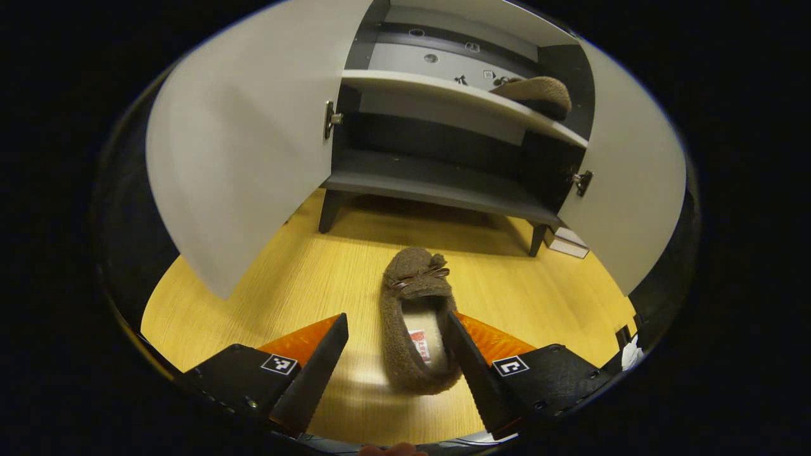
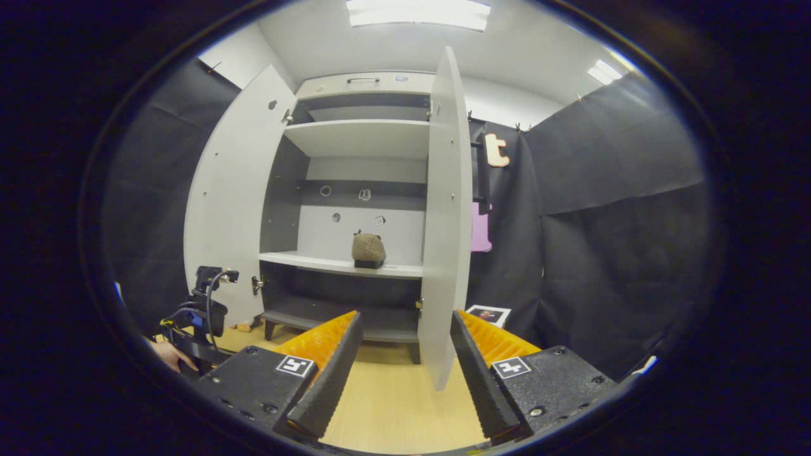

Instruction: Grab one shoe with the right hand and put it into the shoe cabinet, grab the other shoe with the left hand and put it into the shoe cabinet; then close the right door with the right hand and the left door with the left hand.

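A brown fuzzy slipper (image 1: 417,316) lies on the wooden floor (image 1: 304,285), toe toward the shoe cabinet (image 1: 437,183). My left gripper (image 1: 396,354) is open, its fingers on either side of the slipper's heel, the right finger touching it. The other brown slipper (image 1: 535,94) rests on the cabinet's middle shelf; it appears as slipper (image 2: 368,249) in the right gripper view. Both white doors stand open: left door (image 1: 234,152), right door (image 1: 627,183). My right gripper (image 2: 402,361) is open and empty, held back from the cabinet (image 2: 355,209), facing the edge of the right door (image 2: 447,215).
Black cloth walls (image 2: 602,221) surround the booth. A small paper sheet (image 2: 486,314) lies on the floor right of the cabinet. The left gripper's device and a hand (image 2: 190,329) show at the lower left of the right gripper view. A small box (image 1: 567,244) sits by the cabinet's leg.
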`<state>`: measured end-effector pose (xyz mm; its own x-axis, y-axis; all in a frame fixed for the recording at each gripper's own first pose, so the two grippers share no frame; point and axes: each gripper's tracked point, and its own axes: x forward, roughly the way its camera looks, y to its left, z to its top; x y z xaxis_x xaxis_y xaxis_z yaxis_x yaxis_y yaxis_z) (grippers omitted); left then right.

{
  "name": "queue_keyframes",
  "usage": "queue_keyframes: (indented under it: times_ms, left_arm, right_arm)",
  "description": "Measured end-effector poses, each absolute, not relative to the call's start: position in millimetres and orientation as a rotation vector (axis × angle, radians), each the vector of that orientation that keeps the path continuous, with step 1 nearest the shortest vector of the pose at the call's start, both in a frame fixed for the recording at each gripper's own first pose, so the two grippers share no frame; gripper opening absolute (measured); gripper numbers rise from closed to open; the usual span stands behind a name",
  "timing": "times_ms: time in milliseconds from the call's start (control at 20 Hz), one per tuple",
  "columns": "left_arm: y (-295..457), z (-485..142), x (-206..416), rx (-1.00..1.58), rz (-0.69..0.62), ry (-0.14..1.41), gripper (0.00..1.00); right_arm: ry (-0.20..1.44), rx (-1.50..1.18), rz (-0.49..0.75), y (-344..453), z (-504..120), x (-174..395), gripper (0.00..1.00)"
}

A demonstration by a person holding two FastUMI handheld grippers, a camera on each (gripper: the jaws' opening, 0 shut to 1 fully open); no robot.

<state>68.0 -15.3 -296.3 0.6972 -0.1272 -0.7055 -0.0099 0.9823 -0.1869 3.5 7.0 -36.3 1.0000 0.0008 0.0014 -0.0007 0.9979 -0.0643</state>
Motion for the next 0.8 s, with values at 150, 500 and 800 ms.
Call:
queue_keyframes:
  times_ms: [150, 500, 800]
  left_arm:
    - [-9.9, -327.3, 80.7, -0.197, -0.038, 0.861, 0.95]
    - [-19.4, -356.6, 94.9, -0.239, -0.055, 0.870, 0.90]
    - [-23.0, -361.2, 106.4, -0.283, 0.012, 0.838, 0.38]
  right_arm:
    - [0.001, -0.075, -0.006, 5.0, -34.1, 0.7, 0.88]
    - [0.023, -0.133, -0.013, 0.5, -40.3, 6.5, 0.87]
    - [0.058, -0.140, 0.004, 3.8, -48.9, 14.3, 0.88]
